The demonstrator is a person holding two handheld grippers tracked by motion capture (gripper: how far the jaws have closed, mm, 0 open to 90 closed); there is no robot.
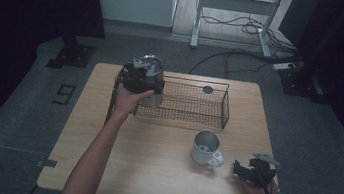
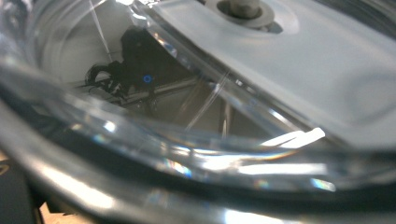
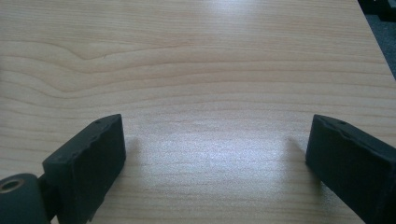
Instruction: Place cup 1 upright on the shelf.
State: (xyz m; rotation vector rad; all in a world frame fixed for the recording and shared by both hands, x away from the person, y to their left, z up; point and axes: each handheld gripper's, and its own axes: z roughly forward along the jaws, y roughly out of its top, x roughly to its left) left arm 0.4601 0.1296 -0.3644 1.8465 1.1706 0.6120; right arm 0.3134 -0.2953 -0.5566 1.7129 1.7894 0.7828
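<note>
Pressed right up against the left gripper (image 1: 143, 80), a clear glass jar (image 2: 196, 140) is clamped and held over the wire basket (image 1: 194, 105) for placing, while the right gripper (image 3: 215, 154) rests open near the mug (image 1: 206, 148).

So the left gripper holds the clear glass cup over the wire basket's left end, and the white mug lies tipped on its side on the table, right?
Not quite: the white mug stands upright, mouth up, as the high view shows. The left gripper does hold the glass cup at the wire basket's left end.
</note>
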